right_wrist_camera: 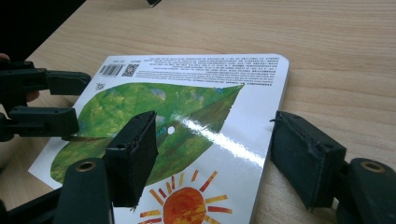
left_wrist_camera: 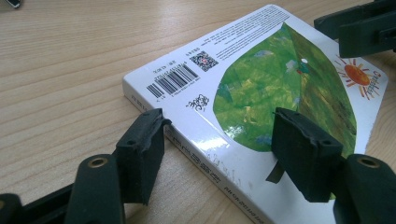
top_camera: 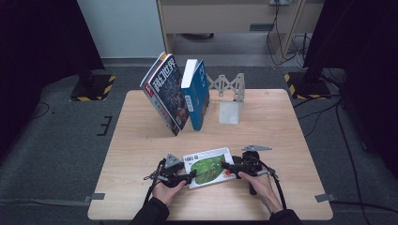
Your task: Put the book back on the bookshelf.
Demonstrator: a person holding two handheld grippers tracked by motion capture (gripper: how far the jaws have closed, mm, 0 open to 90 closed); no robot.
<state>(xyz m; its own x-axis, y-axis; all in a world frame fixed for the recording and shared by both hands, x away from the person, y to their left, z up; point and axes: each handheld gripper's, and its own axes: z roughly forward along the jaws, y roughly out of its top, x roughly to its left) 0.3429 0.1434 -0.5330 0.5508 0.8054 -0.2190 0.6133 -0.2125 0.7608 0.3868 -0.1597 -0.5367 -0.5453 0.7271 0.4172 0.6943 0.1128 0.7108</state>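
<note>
A thin picture book [top_camera: 209, 168] lies flat near the table's front edge, back cover up, with a green leaf, an orange sun and a barcode. My left gripper [top_camera: 191, 176] is at its left end, open. In the left gripper view the book [left_wrist_camera: 261, 88] sits between the jaws of that gripper [left_wrist_camera: 219, 135], one jaw beside the spine, the other over the cover. My right gripper [top_camera: 225, 165] is at the book's right end, open. In the right gripper view that gripper [right_wrist_camera: 212, 140] straddles the book's [right_wrist_camera: 187, 107] edge, one jaw over the cover, one off it.
A dark magazine-like book [top_camera: 165, 93] and a blue book [top_camera: 197, 93] lean against each other at the back of the wooden table [top_camera: 136, 136]. A metal bookend [top_camera: 233, 96] stands just right of them. Cables and black stands surround the table.
</note>
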